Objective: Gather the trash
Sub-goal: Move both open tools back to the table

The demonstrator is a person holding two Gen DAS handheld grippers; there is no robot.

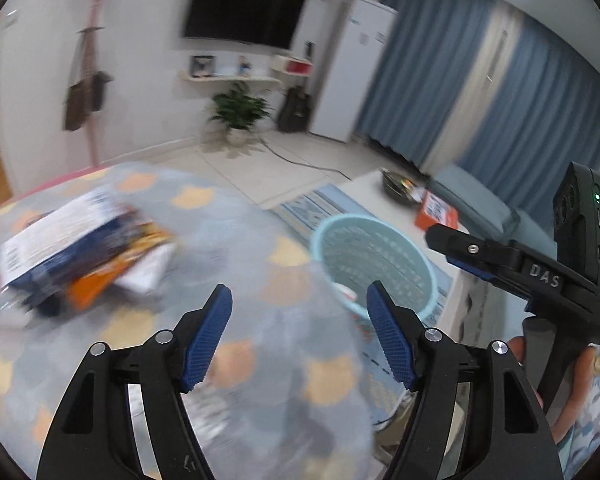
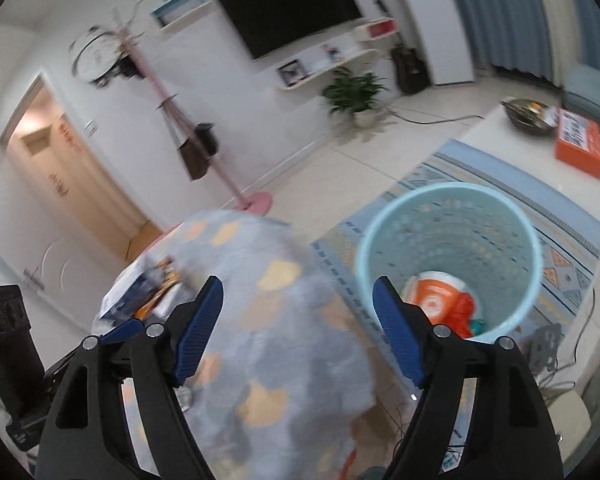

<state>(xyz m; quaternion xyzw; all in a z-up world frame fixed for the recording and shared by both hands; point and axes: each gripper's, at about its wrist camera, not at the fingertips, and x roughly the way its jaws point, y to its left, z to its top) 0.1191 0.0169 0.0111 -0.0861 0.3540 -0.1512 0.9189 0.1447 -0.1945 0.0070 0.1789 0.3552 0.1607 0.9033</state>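
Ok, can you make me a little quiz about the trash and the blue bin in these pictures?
1. True or false: the light blue bin already has trash in it.
2. Where does the pile of wrappers lie?
A. in the bin
B. on the patterned tablecloth
C. on the rug
3. Fill in: the right gripper and left gripper are both ____.

Key: 1 true; 2 B; 3 open.

a home living room: a wall-mounted television [image 2: 290, 8] above floating shelves with photo frames, a potted plant [image 1: 240, 110] on the tiled floor, blue curtains [image 1: 480, 80] at far right, a pink coat stand [image 2: 188, 132], a patterned rug [image 2: 480, 208].
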